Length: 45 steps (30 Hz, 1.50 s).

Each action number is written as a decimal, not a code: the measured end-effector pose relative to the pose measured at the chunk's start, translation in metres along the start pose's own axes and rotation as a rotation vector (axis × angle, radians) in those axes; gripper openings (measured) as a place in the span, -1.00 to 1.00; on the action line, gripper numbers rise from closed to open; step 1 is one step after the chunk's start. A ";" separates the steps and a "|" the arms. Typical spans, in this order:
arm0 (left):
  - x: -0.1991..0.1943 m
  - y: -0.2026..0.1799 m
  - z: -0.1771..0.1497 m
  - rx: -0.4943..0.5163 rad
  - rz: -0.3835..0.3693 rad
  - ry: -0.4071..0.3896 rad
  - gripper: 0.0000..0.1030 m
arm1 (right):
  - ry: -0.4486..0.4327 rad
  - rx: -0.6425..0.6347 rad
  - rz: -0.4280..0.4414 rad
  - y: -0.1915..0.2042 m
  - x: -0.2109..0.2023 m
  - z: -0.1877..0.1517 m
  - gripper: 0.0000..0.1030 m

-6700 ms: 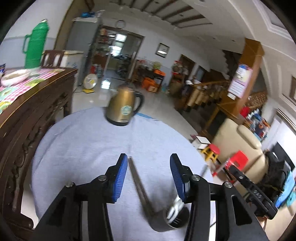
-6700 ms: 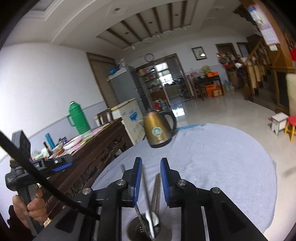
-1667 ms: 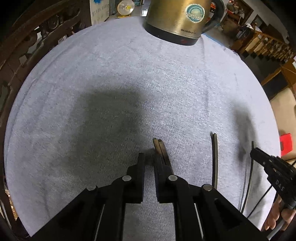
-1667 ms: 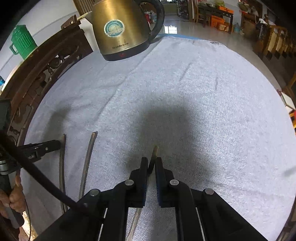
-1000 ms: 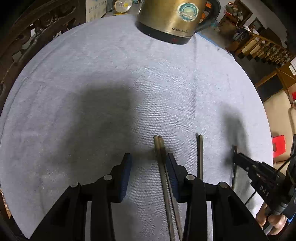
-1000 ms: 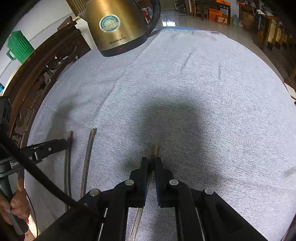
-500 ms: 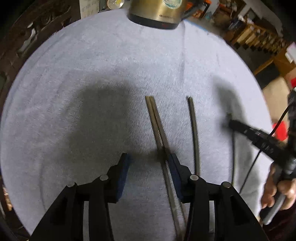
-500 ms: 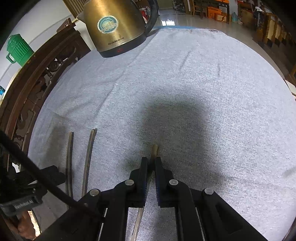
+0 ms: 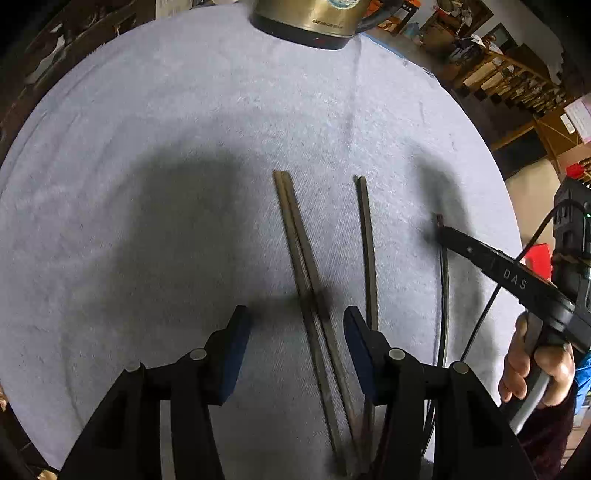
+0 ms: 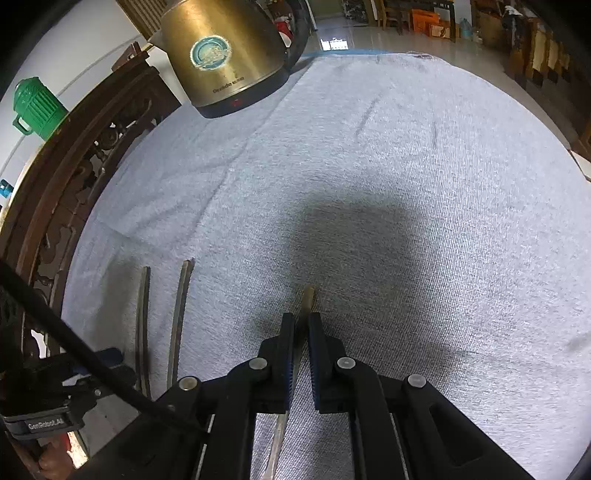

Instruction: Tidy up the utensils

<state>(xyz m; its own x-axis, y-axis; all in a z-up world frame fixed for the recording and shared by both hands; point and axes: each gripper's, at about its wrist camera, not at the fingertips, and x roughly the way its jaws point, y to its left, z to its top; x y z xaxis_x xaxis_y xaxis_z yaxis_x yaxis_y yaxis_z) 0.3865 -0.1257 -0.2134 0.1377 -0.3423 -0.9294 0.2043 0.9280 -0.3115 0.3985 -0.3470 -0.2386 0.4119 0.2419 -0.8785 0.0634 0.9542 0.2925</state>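
Lying flat on the grey cloth (image 9: 184, 129) that covers the round counter, a pair of chopsticks (image 9: 301, 258) sits side by side near the middle, the far tips touching and pointing toward the kettle (image 9: 314, 16) at the far edge. The left claw (image 9: 295, 325) hangs over the near half of this pair with its blue pads (image 9: 236, 332) apart and opening; the pair passes between them, closer to the right pad, and neither pad presses on it. Just to the right lies another dark stick (image 9: 367, 251), roughly parallel. Further toward the right edge, the right claw (image 9: 441, 230) is clamped on a thin stick (image 9: 445, 295), and a hand (image 9: 535, 362) grips its handle.

From the right wrist view, the right claw (image 10: 302, 321) has its pads together on that stick (image 10: 307, 297), whose pale tip pokes out just past them, low over the cloth (image 10: 406, 147). Two dark sticks (image 10: 162, 325) lie toward the left edge, and the gold kettle (image 10: 225, 55) stands at the far left edge beside a carved wooden cabinet (image 10: 74, 158).
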 end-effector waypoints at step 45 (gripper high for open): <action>0.013 0.045 0.027 0.087 0.202 0.039 -0.76 | -0.005 0.053 0.034 -0.012 -0.013 -0.027 -0.85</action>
<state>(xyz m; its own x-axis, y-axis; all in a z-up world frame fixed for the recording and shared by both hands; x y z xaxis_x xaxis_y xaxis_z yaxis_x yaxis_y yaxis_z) 0.4236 -0.0924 -0.2347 0.1476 -0.1428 -0.9787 0.2594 0.9605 -0.1011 0.3678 -0.3574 -0.2406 0.4193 0.2734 -0.8657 0.0971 0.9346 0.3422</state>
